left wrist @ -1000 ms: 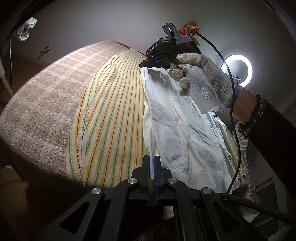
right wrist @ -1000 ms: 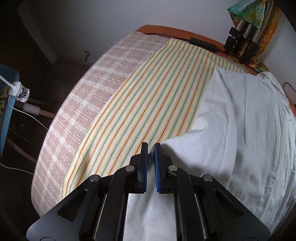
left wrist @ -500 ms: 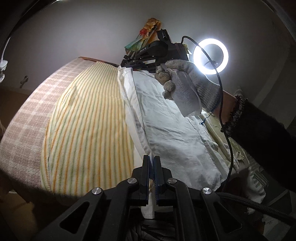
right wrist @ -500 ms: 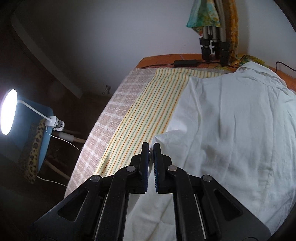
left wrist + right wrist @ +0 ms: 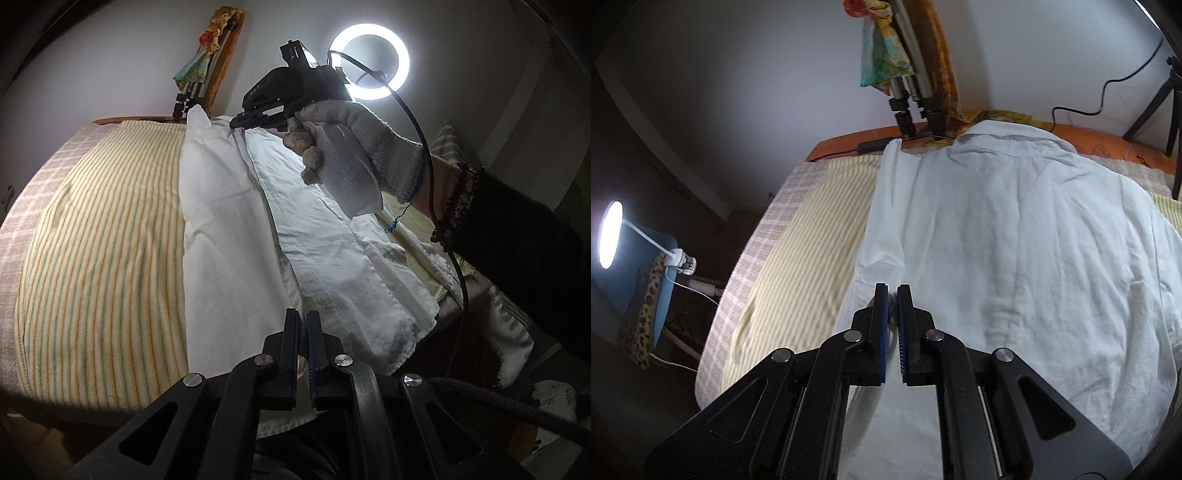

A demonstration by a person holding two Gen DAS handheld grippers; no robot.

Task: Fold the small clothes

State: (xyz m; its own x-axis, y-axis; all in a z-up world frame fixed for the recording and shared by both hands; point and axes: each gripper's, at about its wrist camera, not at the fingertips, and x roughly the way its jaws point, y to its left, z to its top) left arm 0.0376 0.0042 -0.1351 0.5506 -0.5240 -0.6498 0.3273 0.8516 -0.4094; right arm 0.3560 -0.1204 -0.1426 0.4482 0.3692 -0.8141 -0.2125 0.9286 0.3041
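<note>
Could lose the fold edge: a thin pinch of white shirt [image 5: 1034,258] between closed pads may slip out if the two grippers pull apart or travel at different rates (fabric hangs slack between them, so uneven tension looks likely). Could also drag the striped towel [image 5: 103,240] underneath out of line, or lay the panel down crooked and leave a diagonal crease.

Left gripper [image 5: 303,345]: clamped shut on the shirt's near hem, cloth running forward and away from the fingertips, a folded-over strip just left of them. Right gripper [image 5: 893,321]: closed on a raised ridge of the same shirt, a sliver of fabric showing between the blue pads; bulk of the garment spread ahead and to the right of the fingers, collar at the far end near the tripod legs [image 5: 916,103]. Gloved hand [image 5: 354,147] carrying that far gripper above the shirt's far end, seen from the left wrist.
</note>
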